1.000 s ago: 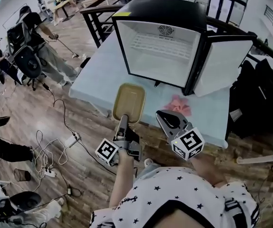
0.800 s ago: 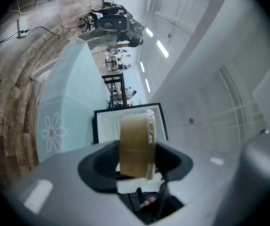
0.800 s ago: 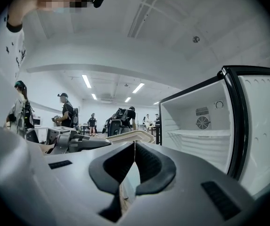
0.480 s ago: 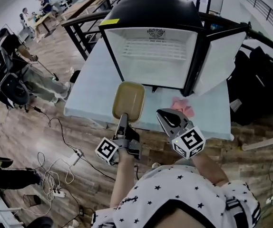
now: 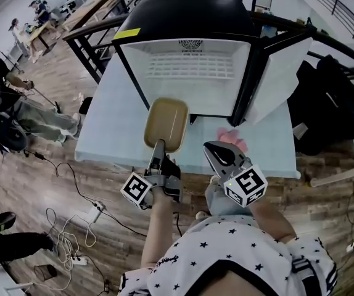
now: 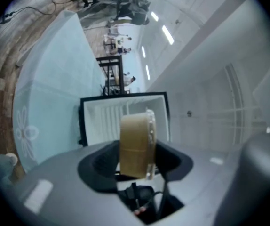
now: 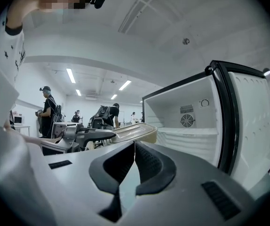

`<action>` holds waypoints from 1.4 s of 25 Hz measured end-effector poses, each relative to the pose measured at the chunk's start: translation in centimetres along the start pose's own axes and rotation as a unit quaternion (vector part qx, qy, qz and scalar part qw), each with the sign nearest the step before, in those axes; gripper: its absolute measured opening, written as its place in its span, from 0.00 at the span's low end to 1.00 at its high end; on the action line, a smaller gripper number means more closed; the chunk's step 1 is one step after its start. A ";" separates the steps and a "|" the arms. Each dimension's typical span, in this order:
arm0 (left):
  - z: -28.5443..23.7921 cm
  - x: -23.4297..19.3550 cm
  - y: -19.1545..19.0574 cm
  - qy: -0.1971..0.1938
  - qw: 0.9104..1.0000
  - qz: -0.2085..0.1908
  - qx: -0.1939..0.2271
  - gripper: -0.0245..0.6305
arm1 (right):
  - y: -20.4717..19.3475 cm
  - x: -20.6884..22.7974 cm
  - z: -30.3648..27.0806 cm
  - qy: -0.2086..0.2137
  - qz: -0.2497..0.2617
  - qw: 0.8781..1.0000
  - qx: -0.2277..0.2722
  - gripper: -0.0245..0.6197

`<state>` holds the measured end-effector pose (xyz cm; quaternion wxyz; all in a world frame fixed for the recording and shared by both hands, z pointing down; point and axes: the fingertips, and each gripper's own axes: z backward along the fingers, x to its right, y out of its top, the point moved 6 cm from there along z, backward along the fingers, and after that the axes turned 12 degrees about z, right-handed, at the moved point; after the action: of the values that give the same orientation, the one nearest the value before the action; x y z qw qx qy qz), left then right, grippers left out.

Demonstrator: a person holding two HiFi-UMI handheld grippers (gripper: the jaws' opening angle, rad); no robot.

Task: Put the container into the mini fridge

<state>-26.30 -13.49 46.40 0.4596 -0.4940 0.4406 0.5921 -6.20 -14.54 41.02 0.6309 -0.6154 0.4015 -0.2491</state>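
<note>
**Container in hand, fridge open, nothing inside yet**

Your left tongs (image 5: 158, 152) are clamped on the near rim of the tan container (image 5: 166, 122). You hold it out in the air above the counter (image 5: 112, 128), just short of the mouth of the mini fridge (image 5: 189, 17). In the left gripper view the container sits edge-on between the pads, with the white fridge interior straight behind it.

Judging by that, the pick-up is done, and the door (image 5: 280, 73) already stands swung wide to the right. What is left is to carry the container through the opening, set it down inside and let go.

Your right tongs (image 5: 216, 155) are closed together with nothing between them. They hang low beside the left ones, over the near edge of the counter.

Little stands in your way. The inside looks bare apart from a wire shelf (image 5: 189, 66) high at the back. A pink cloth (image 5: 232, 137) lies on the counter below the door hinge, to the right of your line in.

The likely snag is the lower lip of the fridge. You grip the container by one rim only, so its far end may dip as you reach in.

People at desks, cables on the wooden floor and dark bags at the right are all well away from the work.
</note>
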 end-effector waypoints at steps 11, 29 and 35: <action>-6.8 -0.1 0.2 0.005 1.000 0.007 -0.024 0.38 | -1.1 4.5 -3.2 -0.006 -0.006 1.000 0.005 0.07; -17.1 -0.1 2.0 0.021 0.999 0.018 -0.031 0.38 | -1.1 11.8 -7.6 -0.028 -0.009 1.000 0.009 0.07; -20.8 -0.3 1.5 0.021 0.999 0.032 -0.031 0.38 | -1.2 14.7 -8.2 -0.031 -0.006 0.999 0.014 0.07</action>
<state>-23.96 -34.11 44.19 0.4154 -0.5061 0.4472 0.6093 -4.53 -31.28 39.87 0.6498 -0.6166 0.3747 -0.2393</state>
